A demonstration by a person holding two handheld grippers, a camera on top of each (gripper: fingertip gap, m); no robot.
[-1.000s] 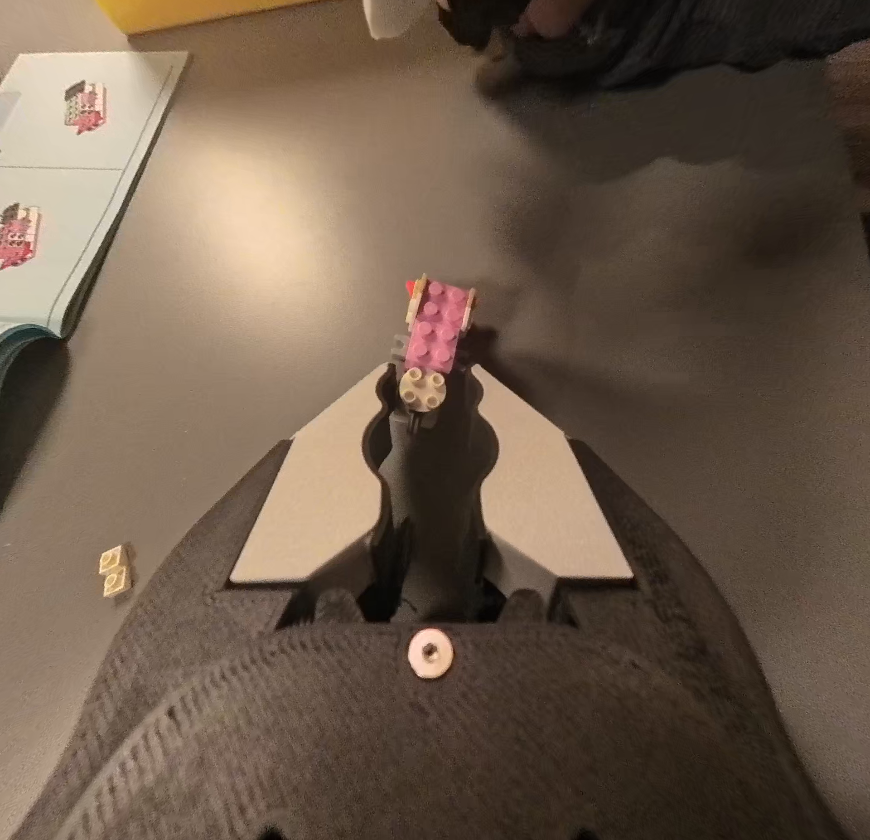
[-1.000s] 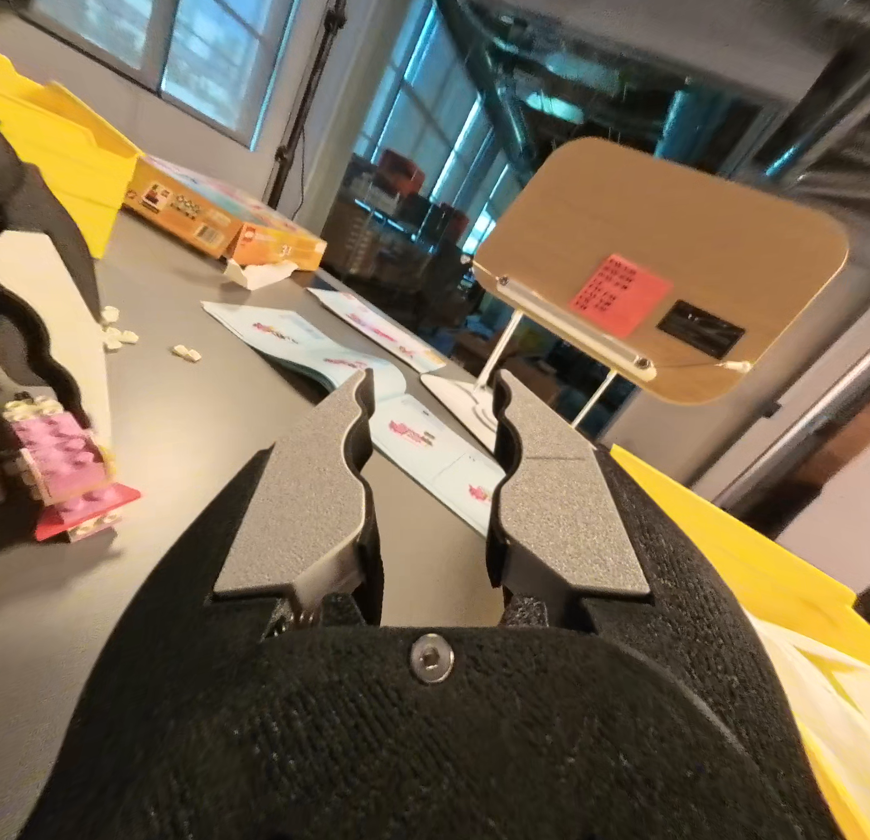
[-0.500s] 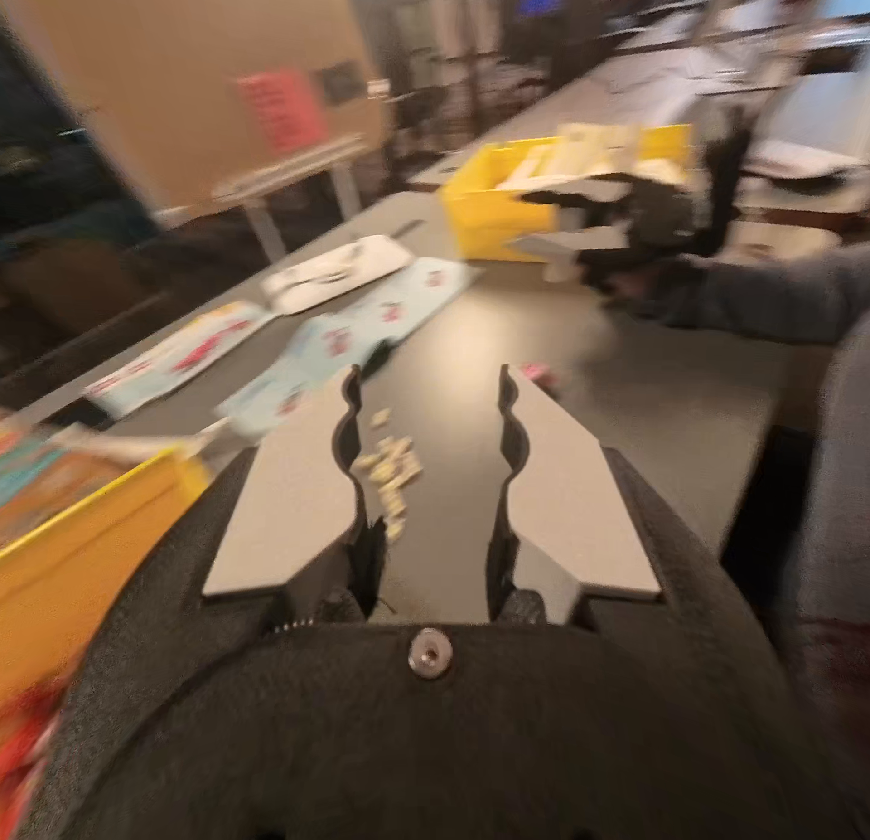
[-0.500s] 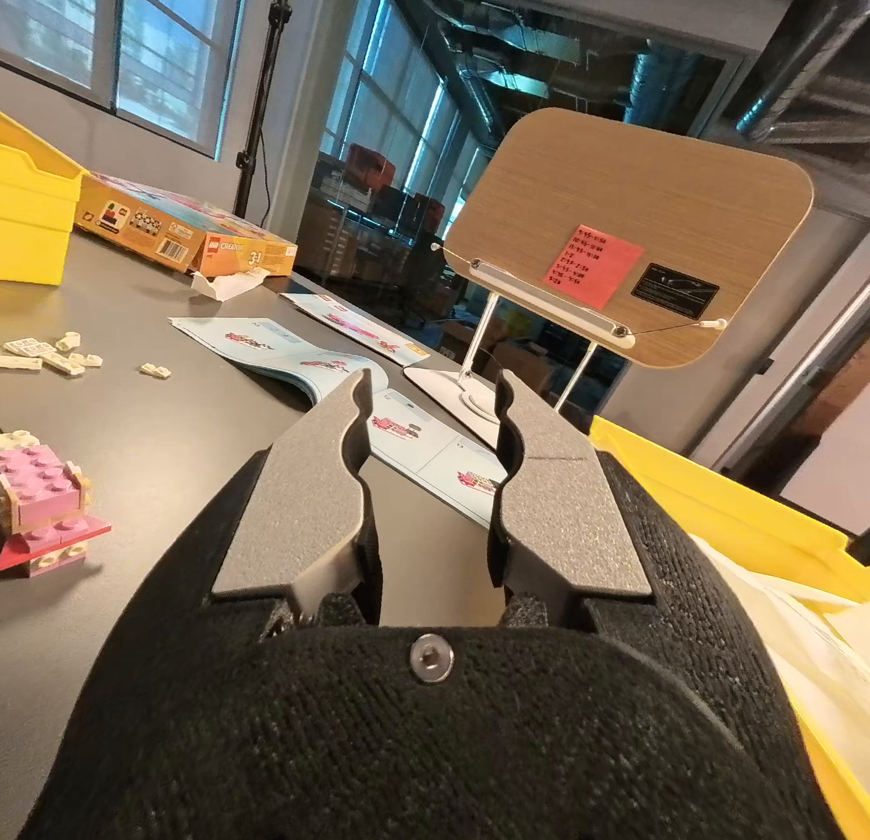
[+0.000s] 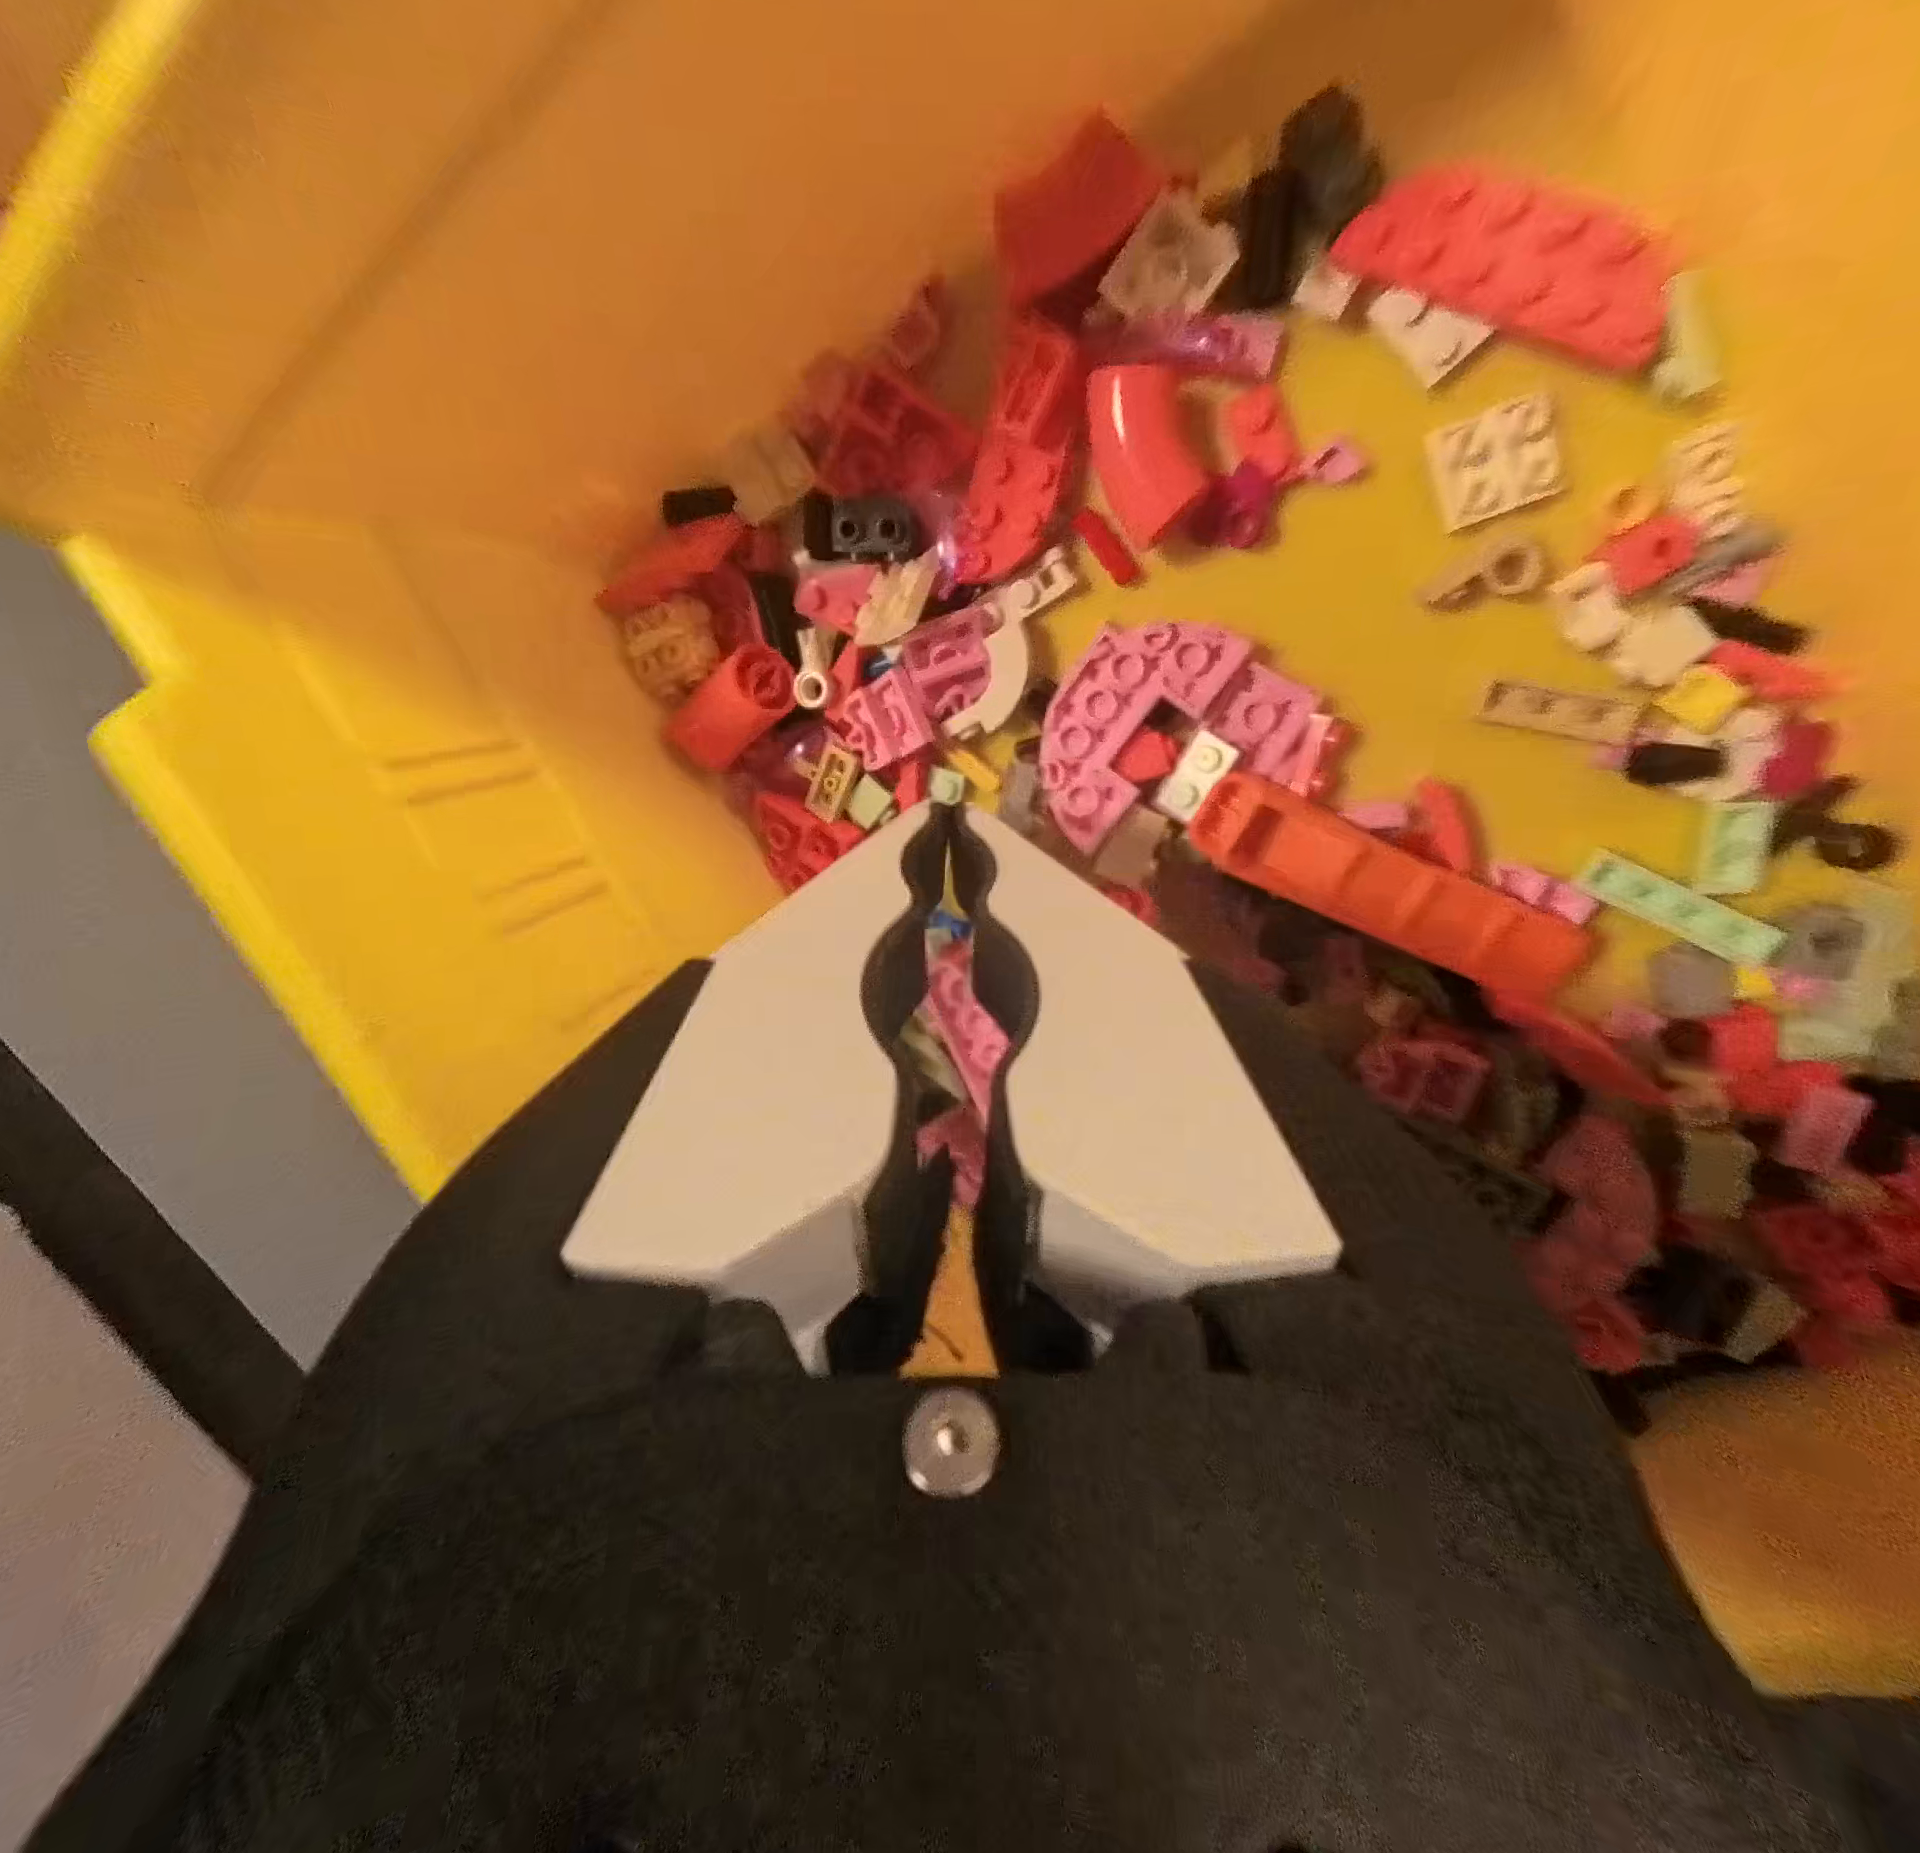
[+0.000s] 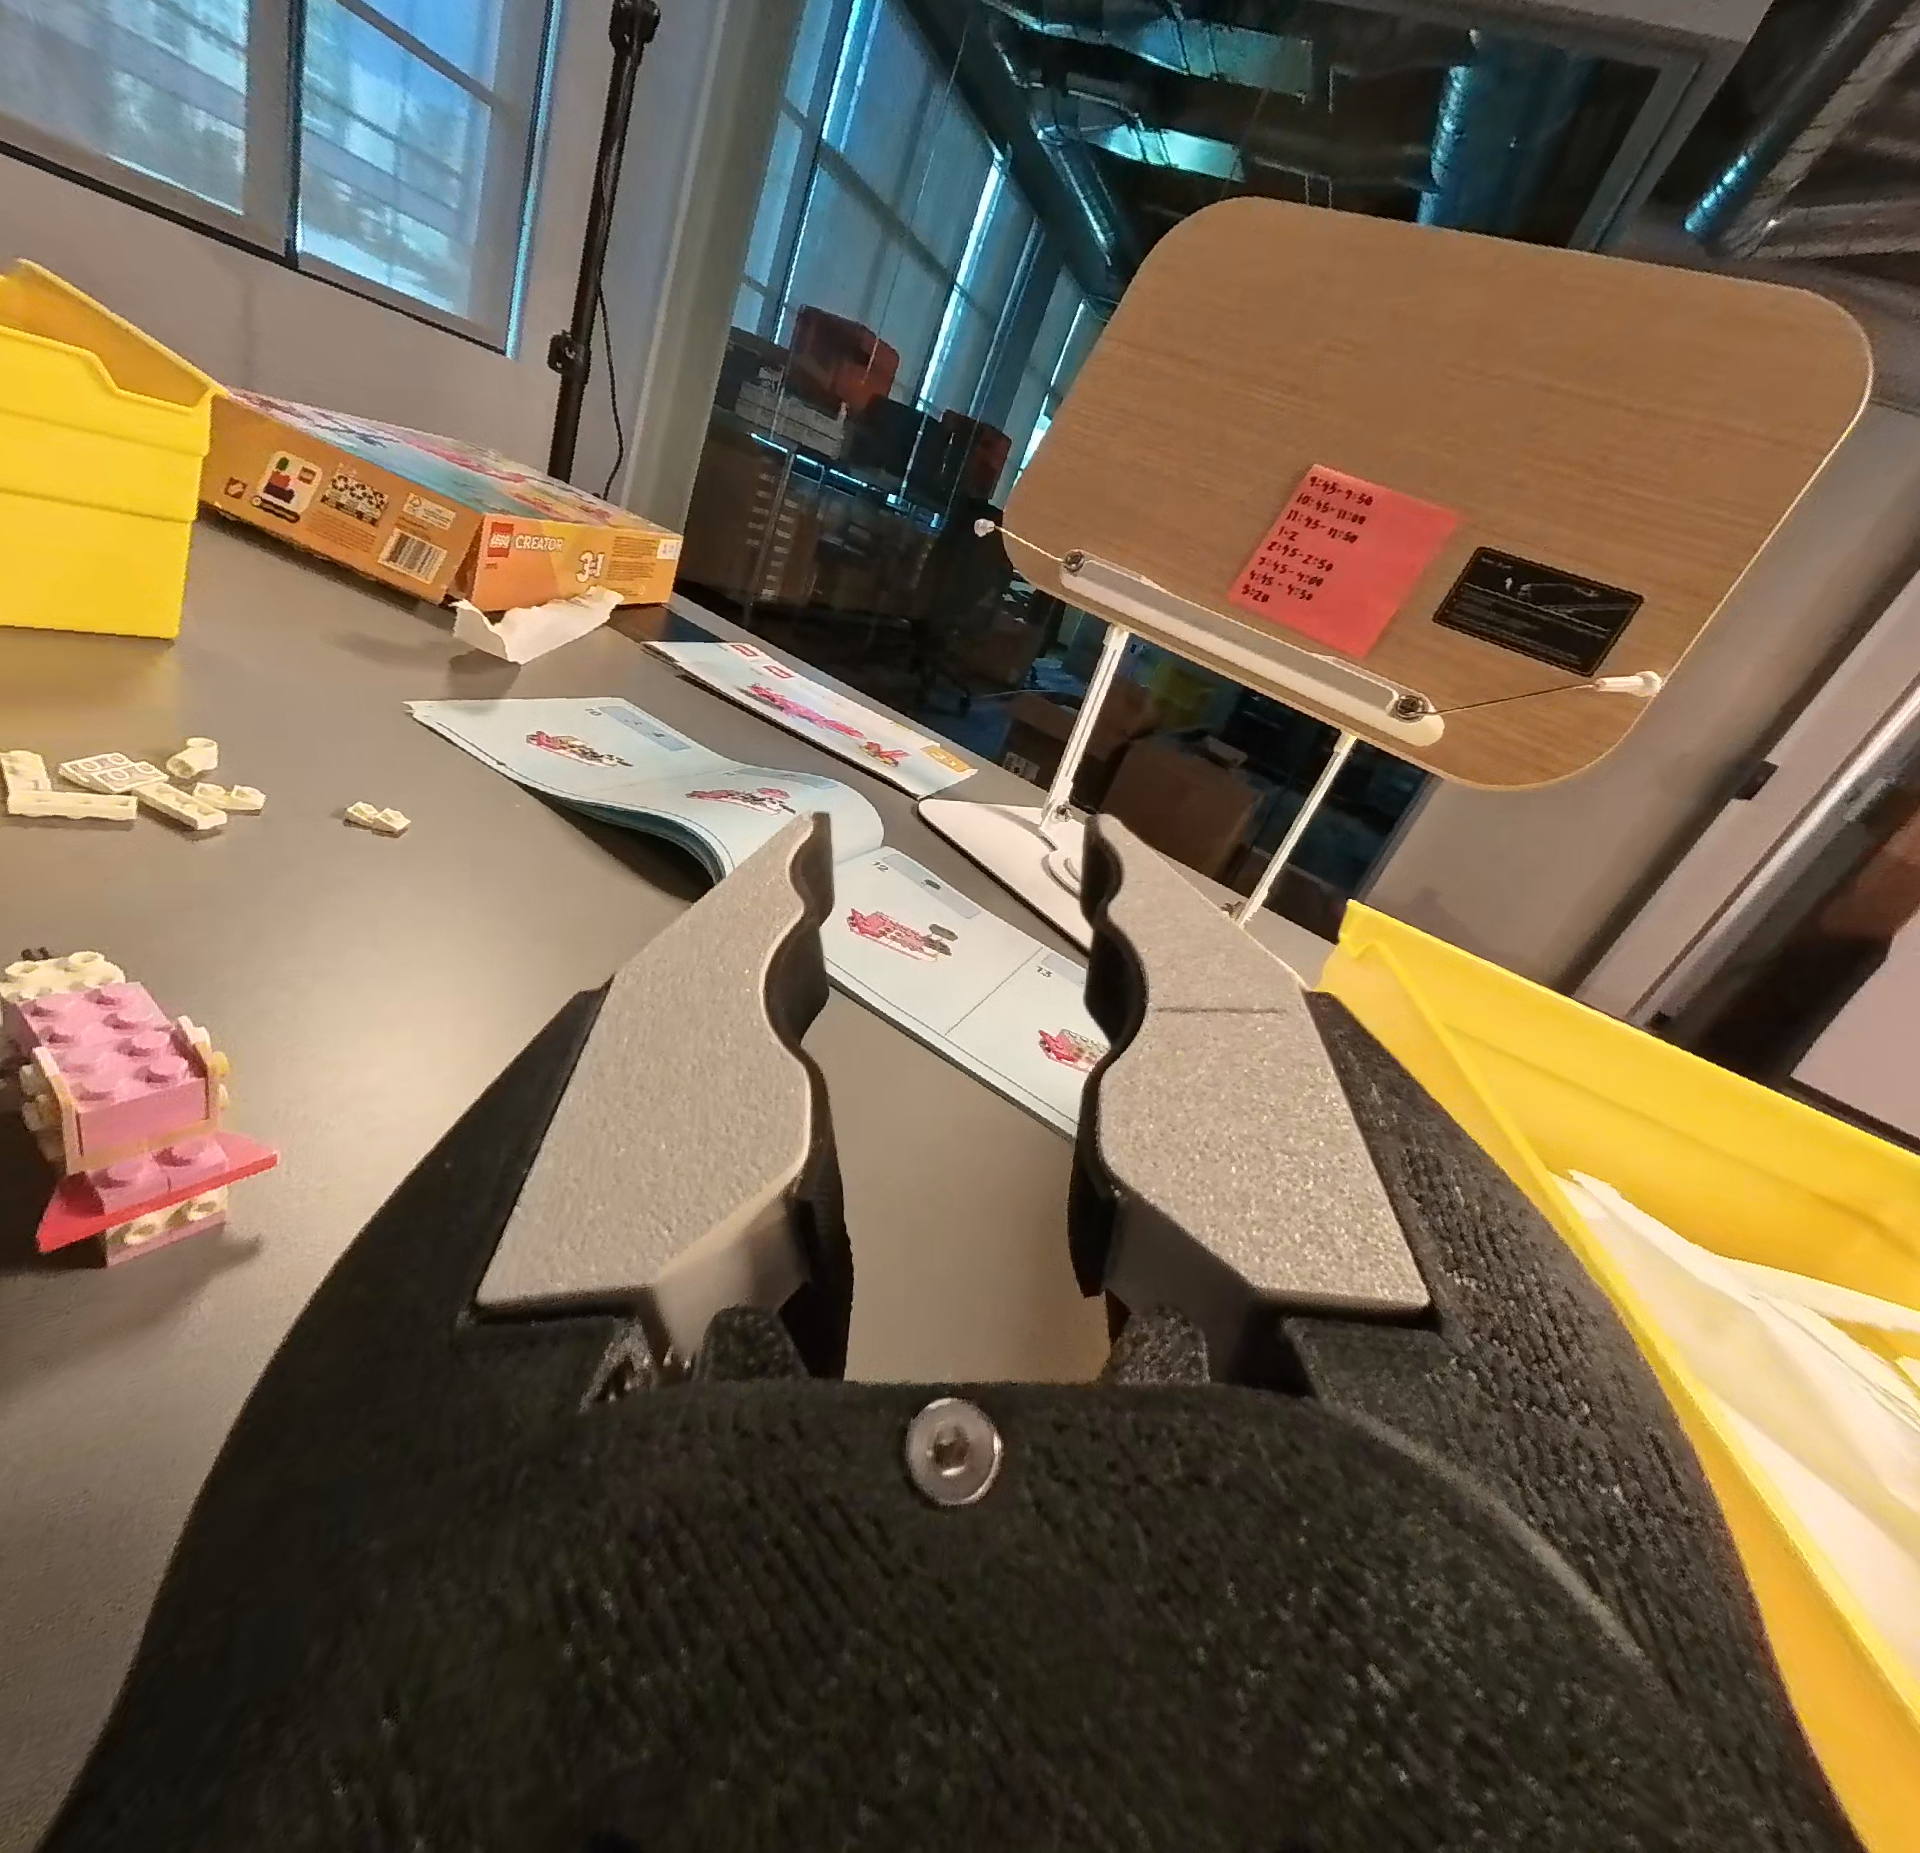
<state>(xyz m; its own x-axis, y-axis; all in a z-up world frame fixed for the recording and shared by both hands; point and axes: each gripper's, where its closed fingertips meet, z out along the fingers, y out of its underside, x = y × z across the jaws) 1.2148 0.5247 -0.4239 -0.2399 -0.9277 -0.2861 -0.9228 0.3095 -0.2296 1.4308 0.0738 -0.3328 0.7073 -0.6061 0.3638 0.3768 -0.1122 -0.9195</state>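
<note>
My left tool (image 5: 943,816) is clenched, tips meeting over the bricks (image 5: 1132,723) in the bin (image 5: 343,816), nothing plainly gripped; my right tool (image 6: 951,847) gapes empty above the bench (image 6: 416,972).

We're looking down w/ the left tool (image 5: 945,816) into a yellow bin (image 5: 416,453). Its fingers (image 5: 790,1034) are closed tip to tip, nothing gripped that we can see. Tips sit just above a heap of small building bricks (image 5: 935,577), mostly red & pink, piled vs. the bin wall. Nearest the tips: a tiny pale green piece (image 5: 948,787). Right of it, a pink curved plate (image 5: 1132,712) and a long orange piece (image 5: 1382,889). View is blurry.
</note>
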